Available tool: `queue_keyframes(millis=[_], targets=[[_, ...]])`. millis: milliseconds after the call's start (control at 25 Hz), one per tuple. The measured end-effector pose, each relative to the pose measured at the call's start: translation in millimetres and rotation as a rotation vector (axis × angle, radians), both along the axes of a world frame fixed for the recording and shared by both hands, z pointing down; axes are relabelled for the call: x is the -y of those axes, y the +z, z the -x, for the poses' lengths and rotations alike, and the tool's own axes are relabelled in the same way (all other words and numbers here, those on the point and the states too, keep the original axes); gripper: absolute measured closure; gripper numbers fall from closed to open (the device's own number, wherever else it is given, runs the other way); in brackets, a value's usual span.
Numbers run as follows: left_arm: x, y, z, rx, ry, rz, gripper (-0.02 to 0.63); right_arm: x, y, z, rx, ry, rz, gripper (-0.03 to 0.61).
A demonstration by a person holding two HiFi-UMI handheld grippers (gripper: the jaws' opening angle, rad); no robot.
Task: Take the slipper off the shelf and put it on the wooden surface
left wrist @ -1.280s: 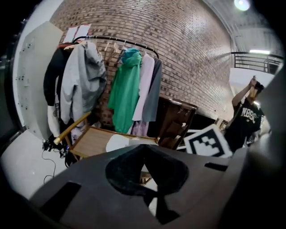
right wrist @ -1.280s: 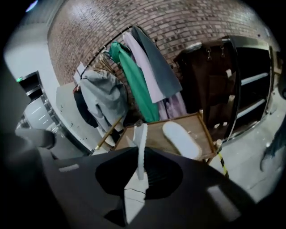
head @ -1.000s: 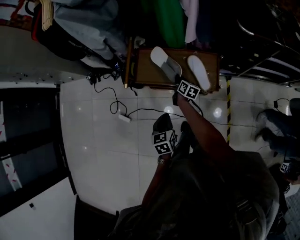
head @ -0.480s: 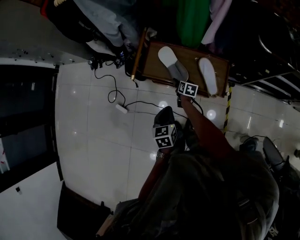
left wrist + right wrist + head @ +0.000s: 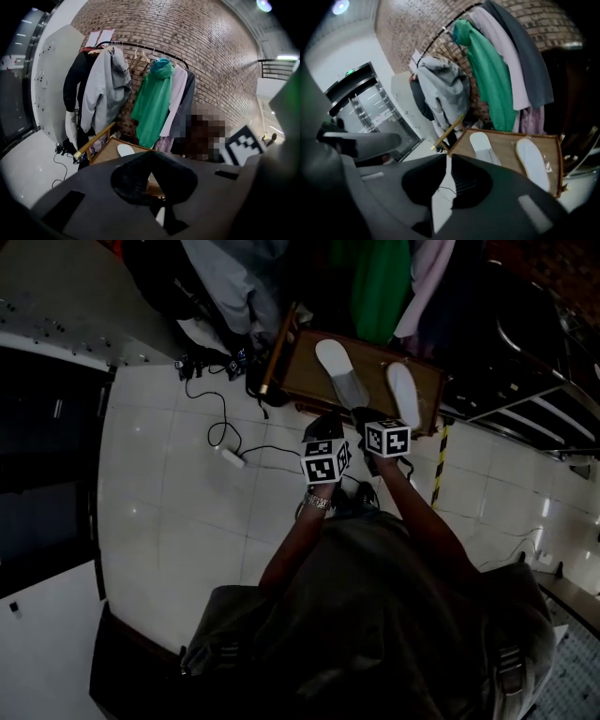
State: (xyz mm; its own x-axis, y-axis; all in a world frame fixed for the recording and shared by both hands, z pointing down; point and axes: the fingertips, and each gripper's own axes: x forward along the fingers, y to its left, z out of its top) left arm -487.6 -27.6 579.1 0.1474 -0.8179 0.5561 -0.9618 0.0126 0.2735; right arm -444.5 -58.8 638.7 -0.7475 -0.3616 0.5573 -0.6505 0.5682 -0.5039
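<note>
Now that the right gripper [image 5: 367, 418] is drawn back from the wooden surface [image 5: 375, 364], where a second ago it reached up against the right-hand white slipper [image 5: 404, 395], that slipper lies free on the wood, well apart from both tools. The right gripper view shows its jaws closing, nearly together with only a sliver of tiled floor between them and no object there. The left gripper [image 5: 324, 427], which hung lower over the floor a moment ago, is now level with its partner just short of the surface's near edge; its own view shows its jaws closed tip to tip on nothing. A second white slipper [image 5: 339, 371] lies beside the first on the same wood, with bare board between them. Judging by this layout, the placing step looks finished: the slipper is released, rests flat on the wood, and neither gripper holds anything.
</note>
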Motion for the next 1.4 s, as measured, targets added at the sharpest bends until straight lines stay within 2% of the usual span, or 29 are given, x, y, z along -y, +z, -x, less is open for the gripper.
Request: queue_keyframes(millis=[40, 200, 520, 1160, 1400], targets=[[3, 1, -1, 0.001, 0.001, 0.018, 0.611, -7, -17, 4, -0.002, -0.031, -0.036, 0.576], [14, -5, -12, 0.018, 0.026, 0.066, 0.611, -15, -41, 9, -0.095, -0.085, -0.124, 0.577], [22, -30, -40, 0.051, 0.088, 0.019, 0.611, -6, -53, -38, -0.278, -0.001, -0.175, 0.575], [10, -53, -72, 0.033, 0.166, -0.076, 0.609, -17, -79, -54, -0.222, 0.028, -0.224, 0.575], [9, -68, -91, -0.032, 0.235, -0.160, 0.606, 1, -103, -80, -0.182, 0.123, -0.293, 0.575]])
